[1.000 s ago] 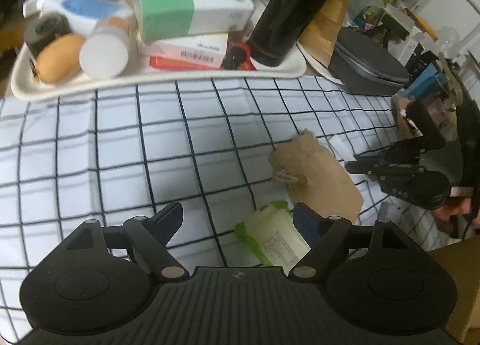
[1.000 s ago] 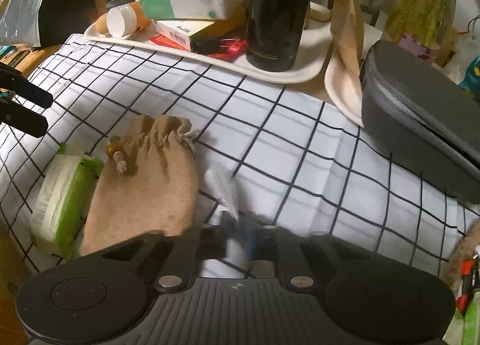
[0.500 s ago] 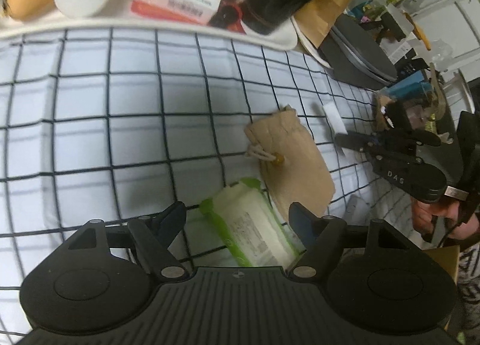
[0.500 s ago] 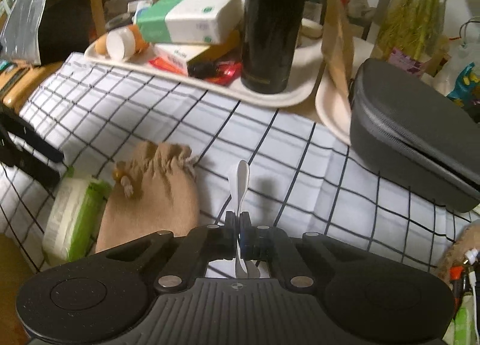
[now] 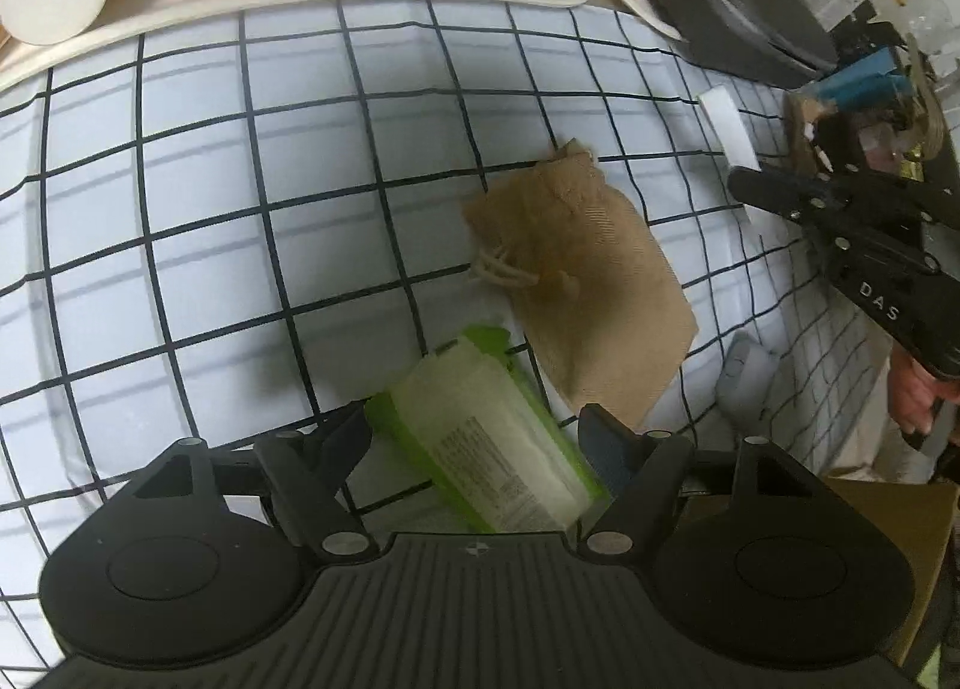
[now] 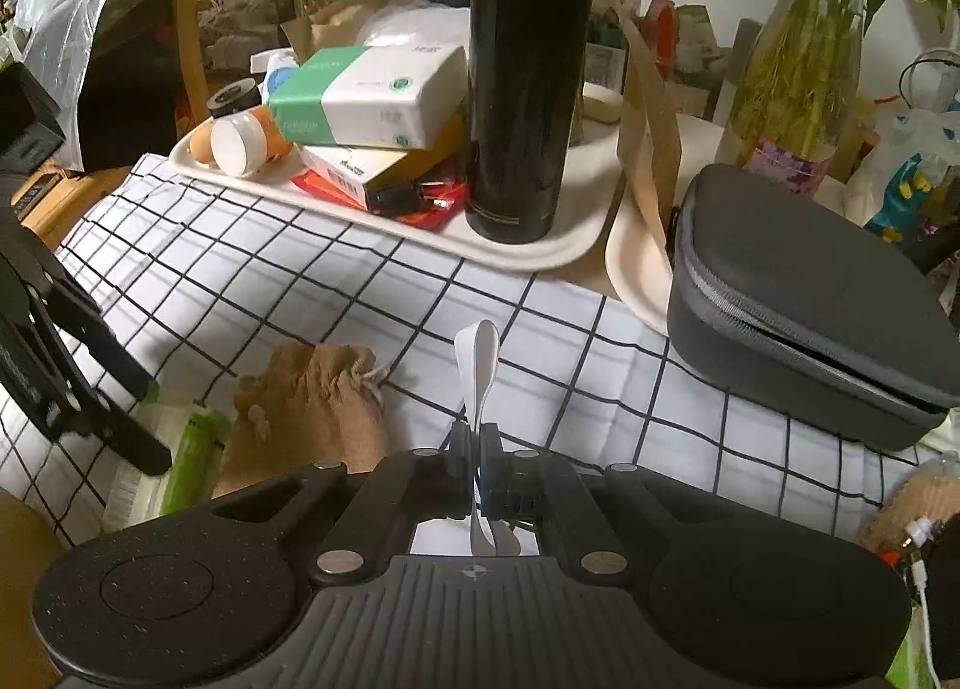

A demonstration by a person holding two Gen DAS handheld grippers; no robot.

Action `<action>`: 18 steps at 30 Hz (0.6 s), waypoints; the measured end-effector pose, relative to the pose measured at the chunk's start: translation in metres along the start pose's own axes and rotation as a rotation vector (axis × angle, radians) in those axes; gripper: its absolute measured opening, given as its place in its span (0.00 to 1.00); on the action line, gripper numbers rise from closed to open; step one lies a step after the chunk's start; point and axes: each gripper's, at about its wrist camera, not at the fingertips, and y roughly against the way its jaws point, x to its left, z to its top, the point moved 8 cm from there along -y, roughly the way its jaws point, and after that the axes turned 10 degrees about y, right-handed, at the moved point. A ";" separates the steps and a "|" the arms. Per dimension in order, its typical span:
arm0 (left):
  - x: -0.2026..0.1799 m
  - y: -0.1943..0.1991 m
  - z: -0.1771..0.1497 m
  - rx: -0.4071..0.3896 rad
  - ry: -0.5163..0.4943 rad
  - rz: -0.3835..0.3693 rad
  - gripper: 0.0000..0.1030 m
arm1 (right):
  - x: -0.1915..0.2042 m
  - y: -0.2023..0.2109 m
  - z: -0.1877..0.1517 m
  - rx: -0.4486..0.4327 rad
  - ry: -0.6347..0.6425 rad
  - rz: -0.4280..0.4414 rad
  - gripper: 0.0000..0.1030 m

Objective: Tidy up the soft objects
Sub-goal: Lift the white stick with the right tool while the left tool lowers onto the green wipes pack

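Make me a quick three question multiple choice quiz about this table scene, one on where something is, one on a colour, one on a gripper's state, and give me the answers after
1. Where does the tall black flask stand?
A. on the cream tray
B. on the checked cloth
C. on the grey zip case

2. What colour are the edges of the soft wipes pack?
A. red
B. green
C. blue

3. What is the right gripper doing?
A. standing wide open
B. shut on a thin white strip
C. shut on the tan drawstring pouch

Answers: 1 A, its base sits inside the tray's rim. 2 B, green film shows at the pack's ends. 3 B, the jaws pinch the strip, which sticks up between them.
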 end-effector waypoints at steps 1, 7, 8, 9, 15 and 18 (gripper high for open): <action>0.000 0.000 0.000 0.005 0.005 0.000 0.73 | 0.000 0.000 0.000 -0.001 0.001 -0.002 0.04; 0.007 0.001 0.001 0.031 0.102 0.003 0.73 | 0.001 0.003 0.002 -0.006 0.019 -0.010 0.04; 0.009 0.002 0.001 0.025 0.107 -0.002 0.73 | 0.002 0.003 0.003 -0.009 0.020 -0.011 0.04; 0.012 0.003 0.001 0.015 0.114 0.002 0.73 | 0.002 0.004 0.003 -0.011 0.019 -0.008 0.04; 0.033 0.026 0.005 -0.053 0.206 0.076 0.75 | -0.001 0.008 0.004 -0.020 0.002 -0.008 0.05; 0.026 0.035 0.008 -0.047 0.227 0.071 0.75 | 0.001 0.011 0.005 -0.029 -0.003 0.000 0.04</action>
